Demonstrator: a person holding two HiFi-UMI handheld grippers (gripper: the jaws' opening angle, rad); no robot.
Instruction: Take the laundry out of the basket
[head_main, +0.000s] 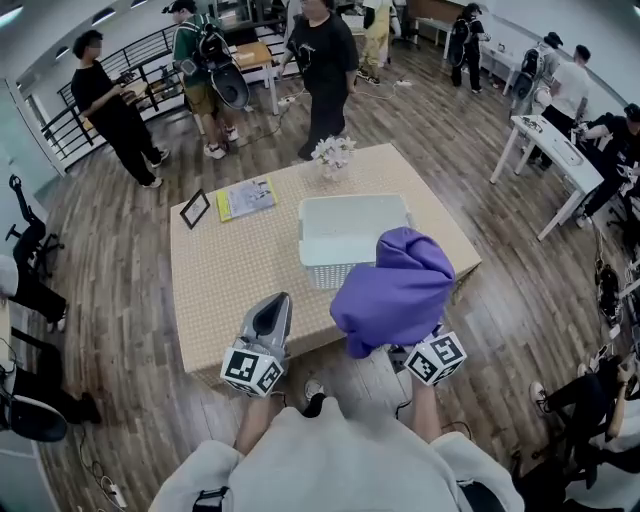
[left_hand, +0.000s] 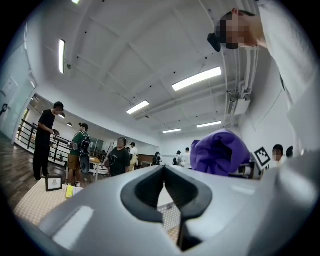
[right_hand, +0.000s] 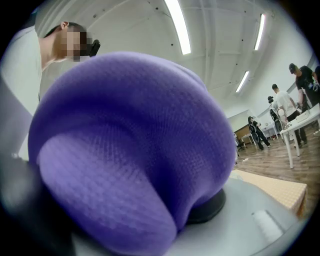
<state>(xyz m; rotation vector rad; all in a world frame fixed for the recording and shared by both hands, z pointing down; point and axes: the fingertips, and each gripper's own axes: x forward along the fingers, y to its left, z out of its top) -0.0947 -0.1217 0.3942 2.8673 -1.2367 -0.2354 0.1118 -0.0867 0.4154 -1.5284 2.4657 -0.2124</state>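
A: Starting at the left, what is the left claw (head_main: 276, 303) doing?

B: It carries nothing. Its own view shows the jaws (left_hand: 164, 172) drawn together at the tips with no cloth between them. It floats above the near edge of the surface (head_main: 215, 275), pointing away from the person.

A: And the basket (head_main: 335, 272)?

B: It sits mid-surface, ahead and to the right of that claw. The head view shows only a pale interior, so it seems to be emptied.

A: So where is the laundry?

B: It is out and in the air. The purple garment (head_main: 397, 290) is bunched in a lump over the basket's near right corner, touching neither basket nor surface. Its bulk runs from upper right down to lower left.

A: What is holding it?

B: The right claw (head_main: 435, 357), clamped on it from beneath. In that claw's view the purple garment (right_hand: 135, 150) smothers the jaws entirely.

A: What does the coming move turn on?

B: Probably the setting-down spot. The bare surface lies to the garment's left, and the idle left claw is just beside the lump's lower end, nearer to that spot.
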